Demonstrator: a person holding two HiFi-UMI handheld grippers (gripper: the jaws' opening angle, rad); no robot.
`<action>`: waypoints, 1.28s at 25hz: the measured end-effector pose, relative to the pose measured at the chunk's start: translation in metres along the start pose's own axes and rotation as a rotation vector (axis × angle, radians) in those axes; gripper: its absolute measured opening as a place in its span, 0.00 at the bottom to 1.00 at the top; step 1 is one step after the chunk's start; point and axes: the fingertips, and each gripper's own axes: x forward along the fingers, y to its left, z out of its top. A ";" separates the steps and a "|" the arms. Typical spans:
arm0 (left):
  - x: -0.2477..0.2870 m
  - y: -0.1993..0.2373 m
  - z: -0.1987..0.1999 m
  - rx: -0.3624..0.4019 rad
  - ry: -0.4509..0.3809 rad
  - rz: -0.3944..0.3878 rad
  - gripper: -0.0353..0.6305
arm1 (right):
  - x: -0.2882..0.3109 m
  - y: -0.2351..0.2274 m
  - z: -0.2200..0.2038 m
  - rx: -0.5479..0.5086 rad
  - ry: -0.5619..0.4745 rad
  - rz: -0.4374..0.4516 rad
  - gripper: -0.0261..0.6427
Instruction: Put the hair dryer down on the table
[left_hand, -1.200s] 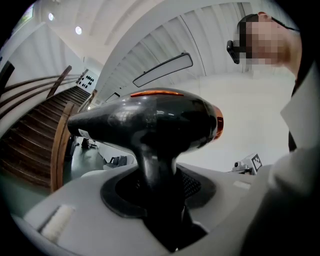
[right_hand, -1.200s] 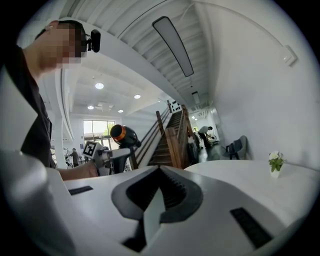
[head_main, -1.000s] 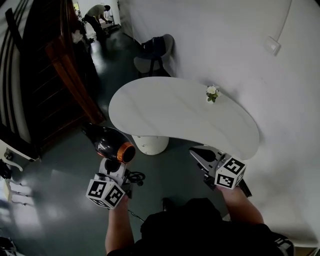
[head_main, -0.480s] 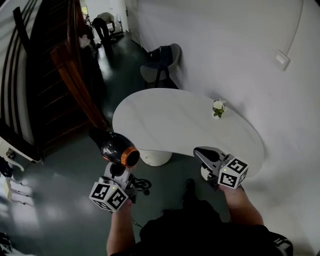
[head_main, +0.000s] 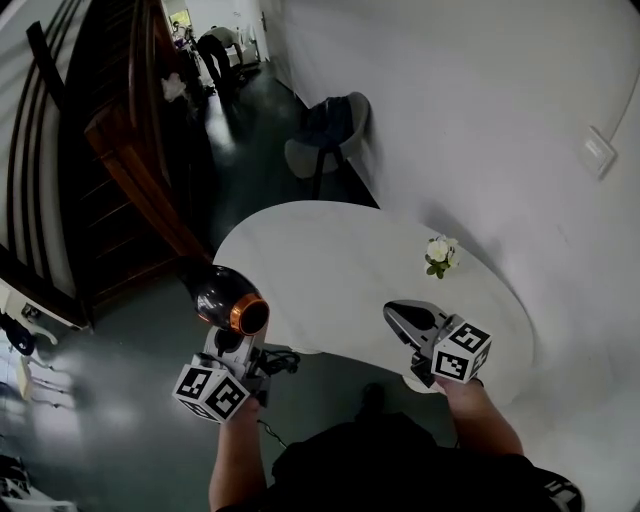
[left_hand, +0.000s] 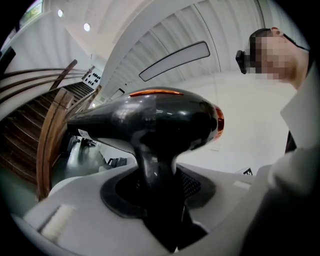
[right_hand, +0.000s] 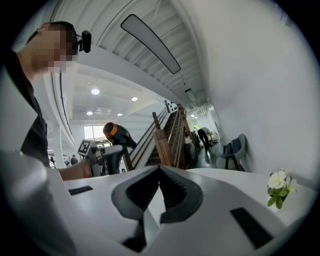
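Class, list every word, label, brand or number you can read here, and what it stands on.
No readable text anywhere.
The left gripper and right gripper bear only black-and-white square markers, no letters.
The hair dryer shows no legible brand or label.

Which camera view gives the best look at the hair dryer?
The left gripper view: the hair dryer fills it, its handle clamped in the left gripper. The head view shows it small from above, near the edge of the table. The right gripper view shows it tiny and far off.
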 end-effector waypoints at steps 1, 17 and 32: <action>0.014 -0.003 -0.003 0.005 0.002 0.000 0.31 | -0.002 -0.015 0.002 0.006 -0.001 0.004 0.06; 0.151 -0.024 -0.075 -0.028 0.155 0.034 0.31 | -0.012 -0.123 0.015 0.051 -0.006 0.050 0.06; 0.257 0.031 -0.170 -0.130 0.402 0.019 0.31 | 0.021 -0.179 -0.002 0.092 0.063 -0.030 0.06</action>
